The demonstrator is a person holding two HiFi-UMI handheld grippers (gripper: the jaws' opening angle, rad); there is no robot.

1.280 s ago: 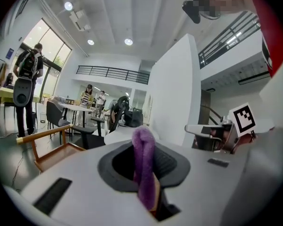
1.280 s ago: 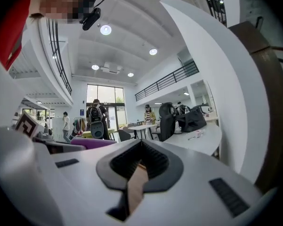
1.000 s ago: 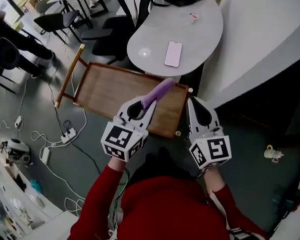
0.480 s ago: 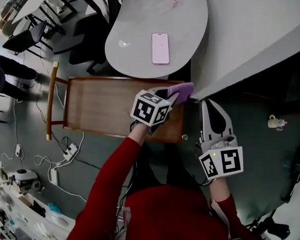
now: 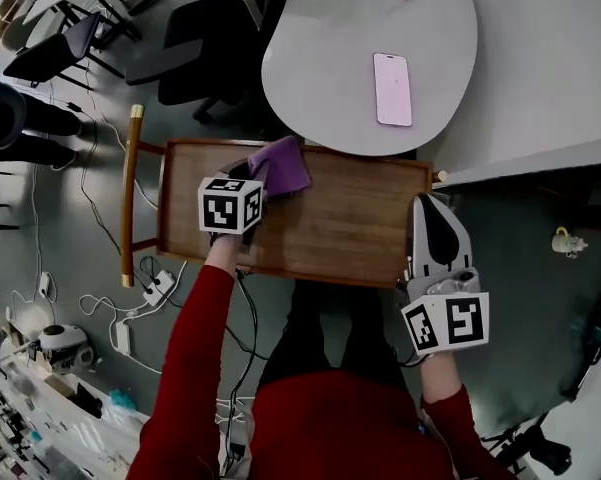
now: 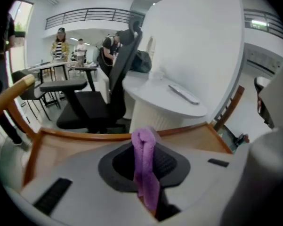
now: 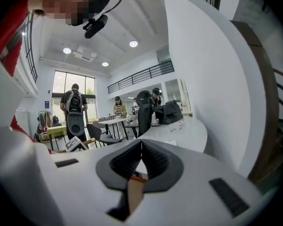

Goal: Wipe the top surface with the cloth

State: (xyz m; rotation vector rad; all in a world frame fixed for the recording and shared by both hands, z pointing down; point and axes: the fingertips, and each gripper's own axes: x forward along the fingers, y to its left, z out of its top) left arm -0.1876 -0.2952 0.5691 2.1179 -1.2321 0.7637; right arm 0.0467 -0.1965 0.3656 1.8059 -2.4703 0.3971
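The wooden tray-like top (image 5: 330,223) lies across the middle of the head view, with a raised rim. My left gripper (image 5: 256,171) is over its far left part, shut on a purple cloth (image 5: 285,165) that spreads out by the far rim. In the left gripper view the cloth (image 6: 146,168) hangs folded between the closed jaws of the left gripper (image 6: 144,142), above the wooden top (image 6: 49,149). My right gripper (image 5: 427,204) hovers at the top's right end. The right gripper (image 7: 141,145) is shut with nothing in it.
A white rounded table (image 5: 330,48) with a pink phone (image 5: 392,88) stands just beyond the wooden top. Black chairs (image 5: 205,33) are at the far left. The wooden handle bar (image 5: 132,193) sticks out on the left. Cables and a power strip (image 5: 160,286) lie on the floor.
My left gripper has carried the purple cloth from the far right corner of the wooden top across to its far left part. The right gripper stays by the right end.
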